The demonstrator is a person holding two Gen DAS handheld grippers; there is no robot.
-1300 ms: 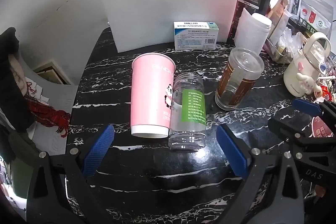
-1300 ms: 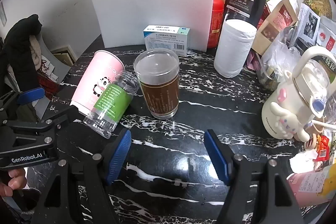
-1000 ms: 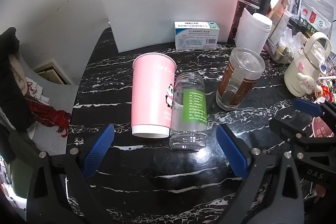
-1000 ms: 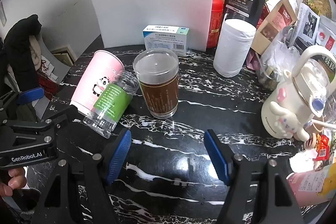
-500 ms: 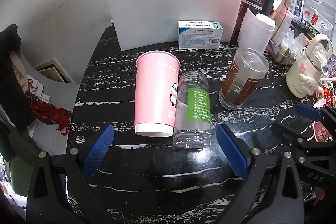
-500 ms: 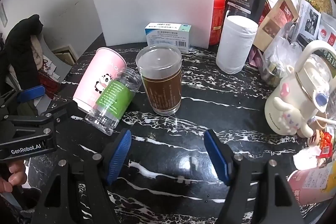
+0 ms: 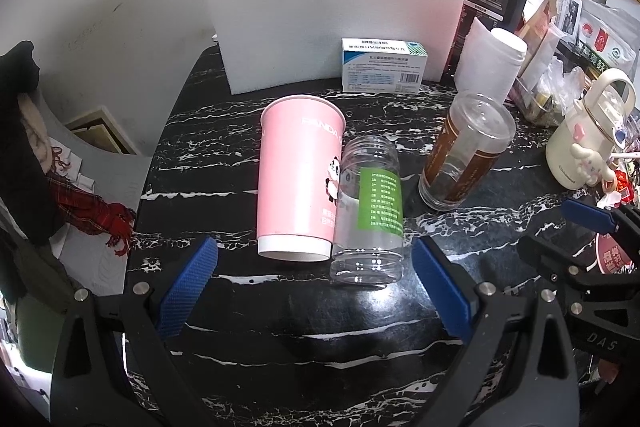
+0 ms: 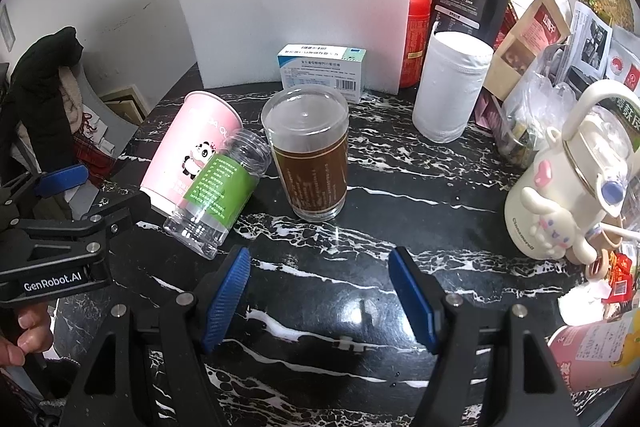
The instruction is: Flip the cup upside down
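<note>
Both grippers, left (image 7: 314, 293) and right (image 8: 320, 301), have fingers wide open, holding nothing. Risk: the pink paper panda cup (image 7: 300, 179) touches the clear plastic green-label jar (image 7: 370, 215); grabbing it could send the jar rolling.

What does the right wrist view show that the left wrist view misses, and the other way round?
Only the right wrist view shows the red canister behind the foam board, and the left gripper from the side.

Only the left wrist view shows the right gripper from the side, and the pink cup lengthwise, white-rimmed end toward the camera.

Both show the pink cup lying beside the clear green-label jar, the brown-label tumbler, the medicine box, the paper roll and the cream kettle. Both grippers are open and empty.
</note>
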